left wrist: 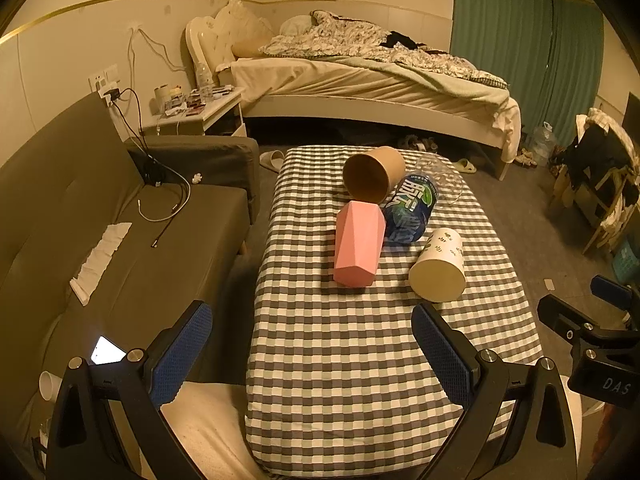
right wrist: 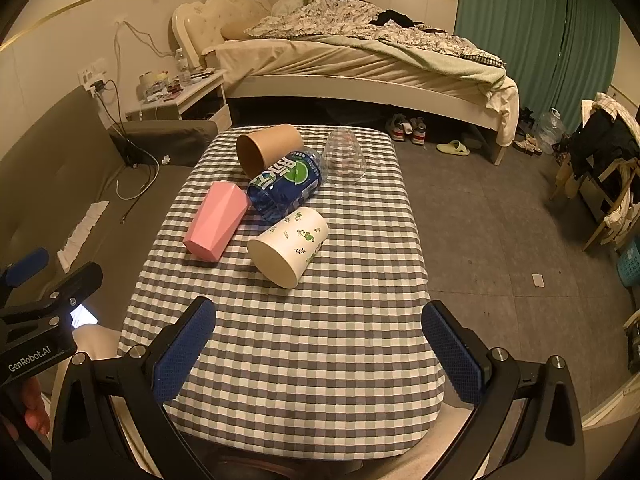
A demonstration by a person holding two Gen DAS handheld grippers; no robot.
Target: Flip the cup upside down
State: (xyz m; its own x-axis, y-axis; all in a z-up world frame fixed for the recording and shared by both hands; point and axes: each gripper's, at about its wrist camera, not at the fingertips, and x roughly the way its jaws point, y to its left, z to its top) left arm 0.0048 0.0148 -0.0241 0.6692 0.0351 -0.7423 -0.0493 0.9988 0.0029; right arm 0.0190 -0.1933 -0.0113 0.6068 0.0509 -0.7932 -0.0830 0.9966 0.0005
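Note:
Several cups lie on their sides on a checkered table (left wrist: 360, 360) (right wrist: 300, 340): a pink faceted cup (left wrist: 357, 251) (right wrist: 216, 221), a white leaf-print cup (left wrist: 439, 266) (right wrist: 289, 246), a brown paper cup (left wrist: 374, 174) (right wrist: 267, 150) and a blue printed cup (left wrist: 410, 214) (right wrist: 286, 190). A clear glass (left wrist: 440, 182) (right wrist: 344, 157) is at the far end. My left gripper (left wrist: 312, 352) is open and empty over the near table edge. My right gripper (right wrist: 318, 354) is open and empty, short of the white cup.
A grey sofa (left wrist: 100, 240) with cables and a tissue stands left of the table. A bed (left wrist: 360, 76) and nightstand (left wrist: 192, 112) are behind. A chair with clothes (right wrist: 608, 168) stands right. Shoes and slippers lie on the floor (right wrist: 500, 240).

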